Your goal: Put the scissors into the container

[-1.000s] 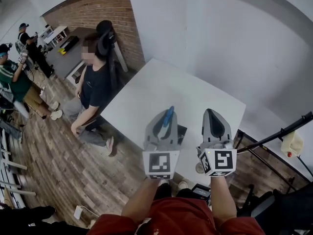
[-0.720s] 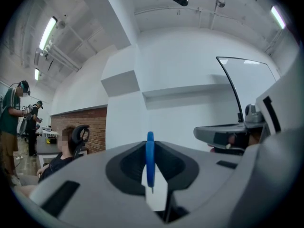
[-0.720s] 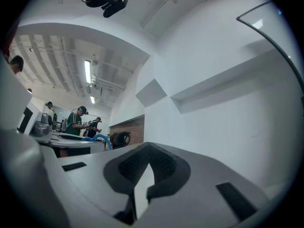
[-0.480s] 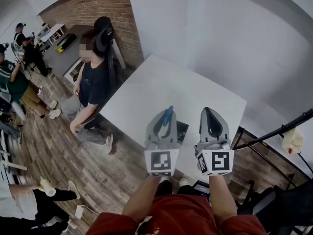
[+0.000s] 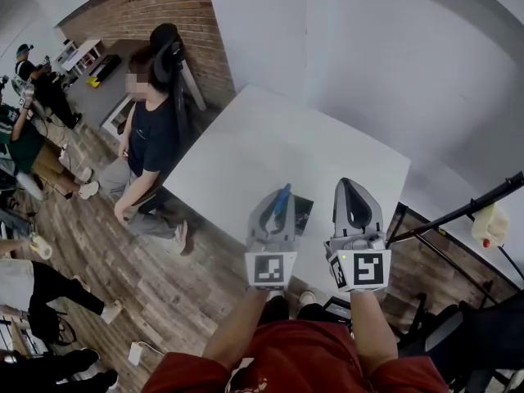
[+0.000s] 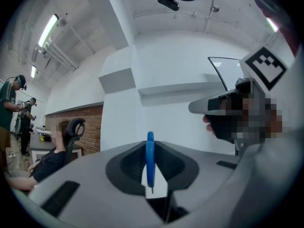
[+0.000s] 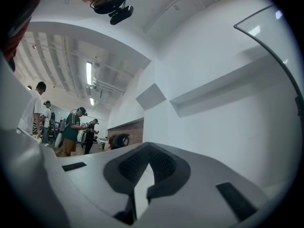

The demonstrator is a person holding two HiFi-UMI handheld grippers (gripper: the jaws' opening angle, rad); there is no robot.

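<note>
Scissors (image 6: 150,161), blue handle, pinched edge-on in left tool (image 5: 277,199), above near edge of white table (image 5: 270,146). Dark container (image 5: 301,215) on table, at 3 o'clock of left tool. Right tool (image 5: 352,191) closed, empty, at 3 o'clock of container.

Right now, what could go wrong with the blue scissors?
1. The left gripper holds the scissors with just a thin blue part between its jaws, so they might slip or twist.
2. The dark container sits near the table edge closest to the camera, so a bump could knock it off.
</note>
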